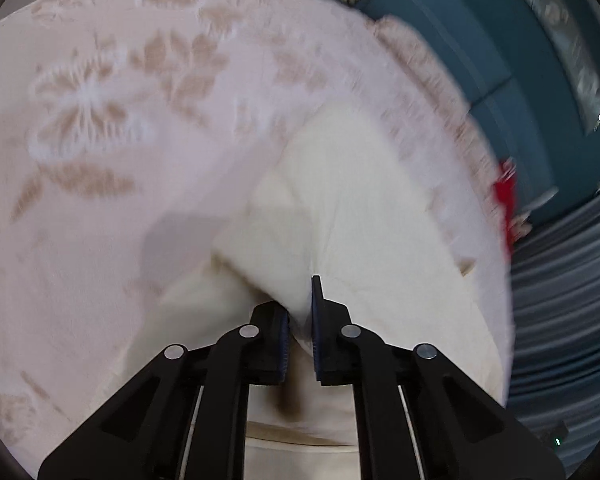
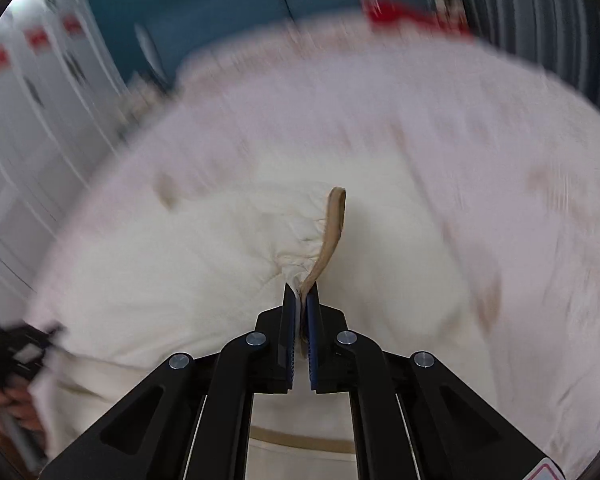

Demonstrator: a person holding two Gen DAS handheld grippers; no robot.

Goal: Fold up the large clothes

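Observation:
A large cream garment [image 1: 340,200] with tan trim lies on a pink bedspread [image 1: 100,120]. My left gripper [image 1: 300,300] is shut on a bunch of its cream cloth, which bulges up between the fingers. In the right wrist view the same garment [image 2: 180,260] spreads ahead and to the left. My right gripper [image 2: 301,300] is shut on its gathered edge, and a tan trim band [image 2: 334,224] stands up from the fingertips. The left gripper [image 2: 12,352] shows blurred at the lower left of that view.
The pink bedspread [image 2: 460,120] has tan leaf patterns and a fringed edge [image 1: 440,92]. A red object [image 1: 506,196] lies at the bed's far edge. A teal cabinet [image 1: 480,32], grey ribbed panels [image 1: 560,300] and white doors [image 2: 28,120] stand beyond. Both views are motion-blurred.

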